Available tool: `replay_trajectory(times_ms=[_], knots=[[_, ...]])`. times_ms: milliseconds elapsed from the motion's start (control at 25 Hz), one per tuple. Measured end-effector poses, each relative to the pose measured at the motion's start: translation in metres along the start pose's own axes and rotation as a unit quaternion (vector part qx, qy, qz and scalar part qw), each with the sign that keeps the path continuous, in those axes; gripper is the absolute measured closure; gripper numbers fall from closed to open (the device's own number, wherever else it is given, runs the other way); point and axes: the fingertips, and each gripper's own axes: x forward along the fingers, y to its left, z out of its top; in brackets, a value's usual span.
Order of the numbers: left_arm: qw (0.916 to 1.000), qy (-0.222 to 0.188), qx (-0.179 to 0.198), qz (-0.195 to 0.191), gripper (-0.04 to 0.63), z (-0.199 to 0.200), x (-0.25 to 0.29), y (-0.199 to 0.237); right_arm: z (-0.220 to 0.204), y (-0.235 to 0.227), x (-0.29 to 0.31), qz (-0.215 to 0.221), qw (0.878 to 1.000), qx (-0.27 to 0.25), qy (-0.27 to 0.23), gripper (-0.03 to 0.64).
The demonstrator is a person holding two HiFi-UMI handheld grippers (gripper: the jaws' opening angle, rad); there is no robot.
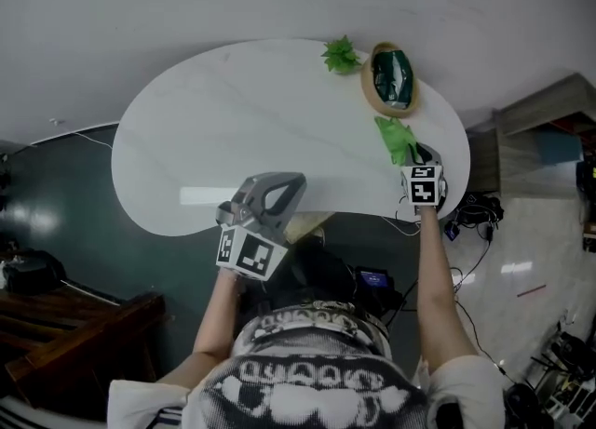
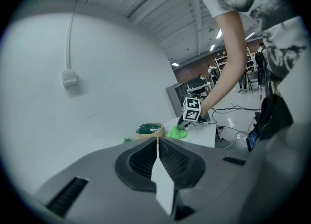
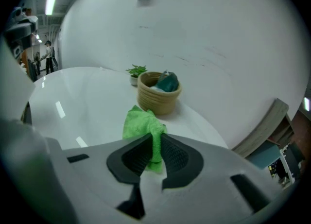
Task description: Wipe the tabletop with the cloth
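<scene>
A bright green cloth [image 1: 397, 139] lies on the white rounded tabletop [image 1: 233, 129] near its right end. My right gripper [image 1: 422, 159] is shut on the cloth's near end. In the right gripper view the cloth [image 3: 143, 126] runs out from between the jaws of the right gripper [image 3: 155, 152] toward the basket. My left gripper [image 1: 270, 193] is held over the table's near edge, raised, shut with nothing in it. In the left gripper view its jaws [image 2: 157, 162] are pressed together, and the right gripper [image 2: 187, 121] and the cloth [image 2: 177, 131] show far off.
A woven basket [image 1: 389, 78] with a dark green thing inside stands at the table's far right edge, just beyond the cloth. A small green plant [image 1: 341, 54] sits left of it. Cables and gear [image 1: 475, 213] lie on the floor to the right; a dark wooden bench [image 1: 65, 311] stands at lower left.
</scene>
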Motion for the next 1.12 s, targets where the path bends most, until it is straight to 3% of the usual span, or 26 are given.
replay_trajectory(times_ms=[320, 600, 880, 1120], knots=[[0.9999, 0.008, 0.010, -0.009, 0.583, 0.008, 0.010, -0.009, -0.053, -0.070, -0.020, -0.052, 0.998, 0.036, 0.022, 0.561], [0.9998, 0.021, 0.006, 0.000, 0.584, -0.006, -0.006, -0.008, -0.058, -0.080, -0.033, -0.071, 0.996, 0.035, 0.032, 0.561], [0.9996, 0.021, -0.005, 0.015, 0.583, -0.026, -0.044, 0.009, 0.000, -0.022, -0.035, -0.047, 0.999, 0.020, -0.012, 0.561], [0.9986, 0.034, -0.016, 0.038, 0.584, -0.067, -0.106, 0.038, 0.069, 0.093, -0.035, 0.010, 0.998, -0.005, -0.054, 0.561]])
